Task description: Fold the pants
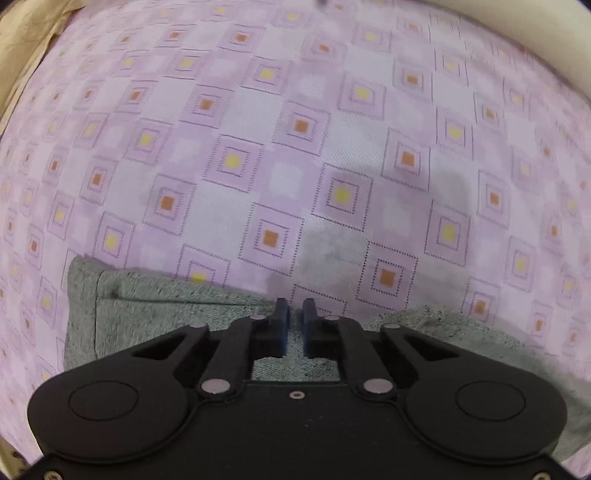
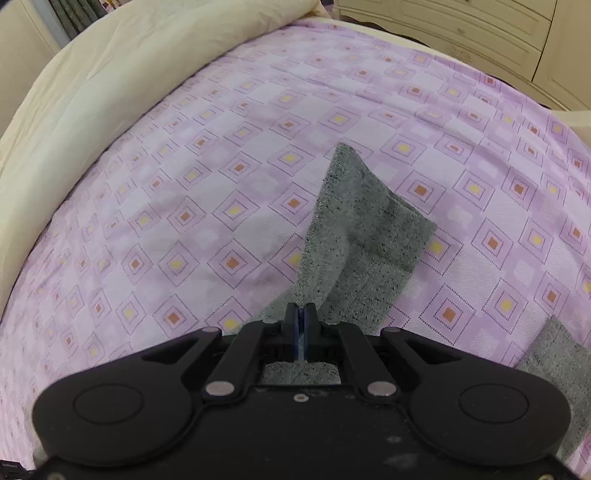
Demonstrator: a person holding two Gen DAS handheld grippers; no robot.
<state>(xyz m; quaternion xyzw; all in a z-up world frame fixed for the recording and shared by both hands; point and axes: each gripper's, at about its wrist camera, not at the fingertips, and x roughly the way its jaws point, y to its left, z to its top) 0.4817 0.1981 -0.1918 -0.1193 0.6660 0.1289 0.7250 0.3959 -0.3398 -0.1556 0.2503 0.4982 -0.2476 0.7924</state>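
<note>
The grey speckled pants (image 1: 147, 317) lie on a pink checked bed sheet (image 1: 258, 129), with a hemmed edge at the lower left of the left wrist view. My left gripper (image 1: 295, 310) points down at that edge, its jaws nearly together with grey cloth in the narrow gap. In the right wrist view my right gripper (image 2: 302, 314) is shut on a fold of the pants (image 2: 369, 229). The cloth stretches away from the jaws in a raised, creased flap. Another grey part of the pants (image 2: 554, 362) lies at the lower right.
A cream duvet (image 2: 110, 92) is bunched along the far left of the bed, and its edge (image 1: 22, 33) shows in the left wrist view too. Cream drawers (image 2: 480, 29) stand beyond the bed's far right. The pink sheet (image 2: 184, 221) spreads wide to the left.
</note>
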